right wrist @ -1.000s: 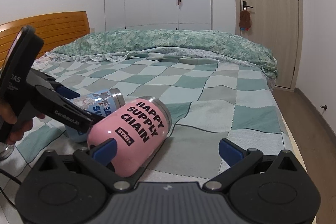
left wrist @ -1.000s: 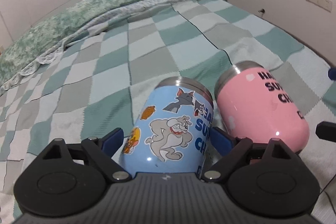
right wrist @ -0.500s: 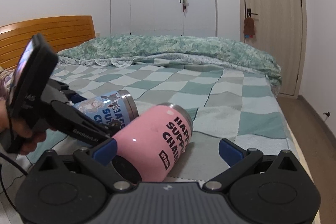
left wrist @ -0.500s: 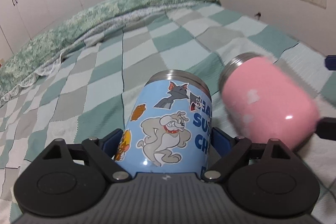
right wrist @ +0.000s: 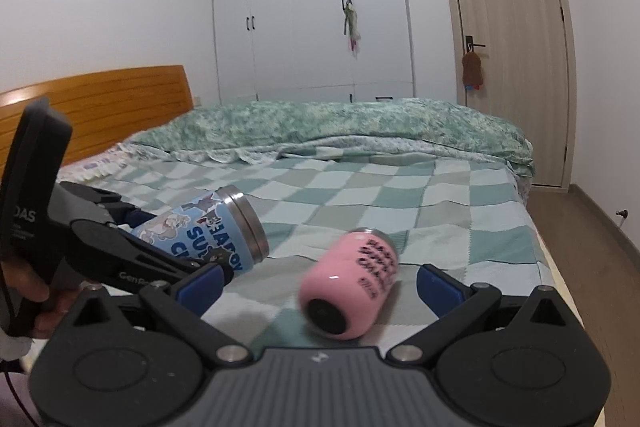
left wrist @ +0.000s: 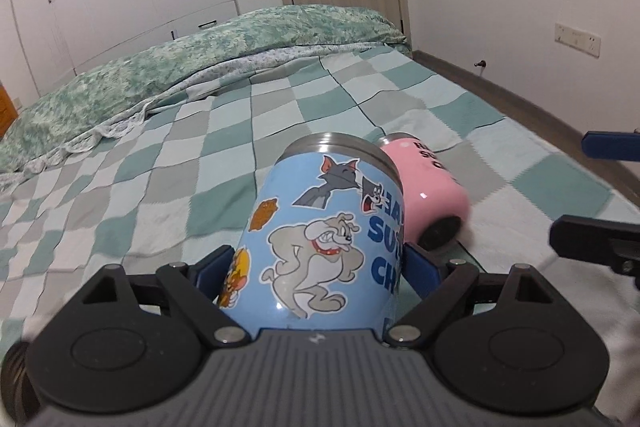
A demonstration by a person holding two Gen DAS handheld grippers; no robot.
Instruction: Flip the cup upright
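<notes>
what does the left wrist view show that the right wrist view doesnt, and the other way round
Only the left wrist view shows the white wall socket plate and the bulldog sticker on the blue cartoon-sticker steel cup.

Only the right wrist view shows the orange wooden headboard, the person's hand holding the left gripper, and the right gripper open around nothing.

Both show the blue cup clamped and tilted, the pink steel cup lying on its side on the green checked bedspread, the white wardrobe and the door.
</notes>
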